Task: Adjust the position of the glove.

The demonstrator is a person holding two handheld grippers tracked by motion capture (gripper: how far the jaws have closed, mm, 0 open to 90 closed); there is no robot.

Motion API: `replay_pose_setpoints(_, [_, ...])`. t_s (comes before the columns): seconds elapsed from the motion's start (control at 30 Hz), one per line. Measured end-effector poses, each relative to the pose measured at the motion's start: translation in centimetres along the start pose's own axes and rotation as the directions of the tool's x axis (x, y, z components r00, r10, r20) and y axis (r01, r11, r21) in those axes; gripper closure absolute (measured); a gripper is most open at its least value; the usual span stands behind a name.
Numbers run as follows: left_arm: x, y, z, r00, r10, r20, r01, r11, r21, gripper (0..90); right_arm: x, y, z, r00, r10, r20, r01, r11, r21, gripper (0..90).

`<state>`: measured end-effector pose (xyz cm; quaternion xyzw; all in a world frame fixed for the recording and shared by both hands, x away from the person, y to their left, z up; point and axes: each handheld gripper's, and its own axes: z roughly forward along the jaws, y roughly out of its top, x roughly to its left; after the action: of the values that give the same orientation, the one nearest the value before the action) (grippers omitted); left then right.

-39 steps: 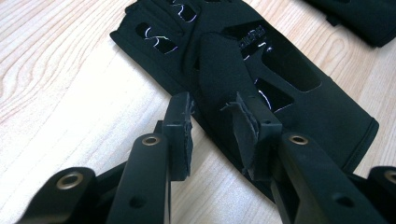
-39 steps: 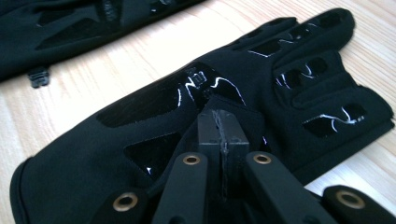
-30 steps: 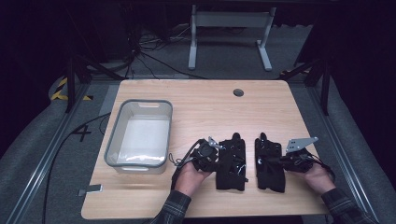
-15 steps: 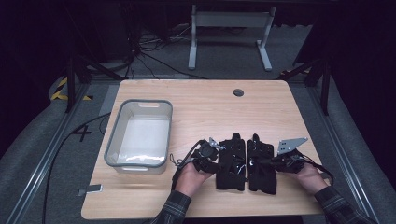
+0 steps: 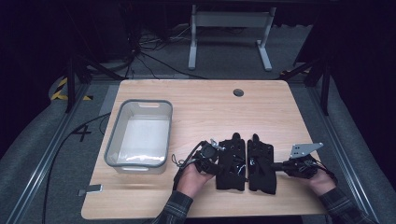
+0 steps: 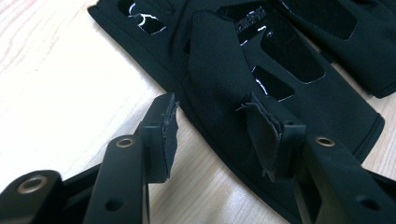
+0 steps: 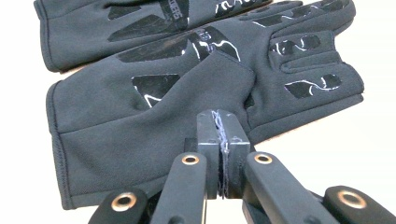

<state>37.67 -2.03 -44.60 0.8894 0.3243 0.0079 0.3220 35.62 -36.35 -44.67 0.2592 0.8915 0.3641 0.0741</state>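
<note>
- Dark floor and cables surround a wooden table (image 5: 196, 112), a clear bin (image 5: 140, 133) on its left side.
- Two black gloves (image 5: 247, 163) lie flat side by side near the front edge.
- Left gripper (image 6: 215, 135) has just been opening, jaws apart astride the left glove's (image 6: 233, 79) edge, grasping nothing.
- Right gripper (image 7: 219, 135) is clenched empty beside the right glove (image 7: 187, 107).

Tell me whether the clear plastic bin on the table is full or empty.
Empty. The clear plastic bin shows only its bare pale bottom in the high view; both black gloves lie outside it on the wooden table.
</note>
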Motion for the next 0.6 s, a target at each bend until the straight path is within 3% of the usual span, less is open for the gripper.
replay_pose_setpoints(0.17, [-0.01,-0.03,0.37,1.0,-0.001,0.005,0.001,0.9999,0.012,54.2,-0.05,-0.02,0.39,1.0,-0.007,0.004,0.007,1.0,0.019,89.7])
replay_pose_setpoints(0.37, [-0.12,0.09,0.61,0.9998,0.0,0.019,-0.001,0.9999,0.016,61.8,-0.07,0.01,0.5,0.9999,-0.009,0.005,0.009,1.0,0.022,89.8])
replay_pose_setpoints(0.6, [-0.18,0.25,0.55,0.9997,0.005,0.022,-0.005,0.9999,0.015,83.1,0.0,0.05,0.59,0.9999,-0.01,0.007,0.01,1.0,0.022,89.9])
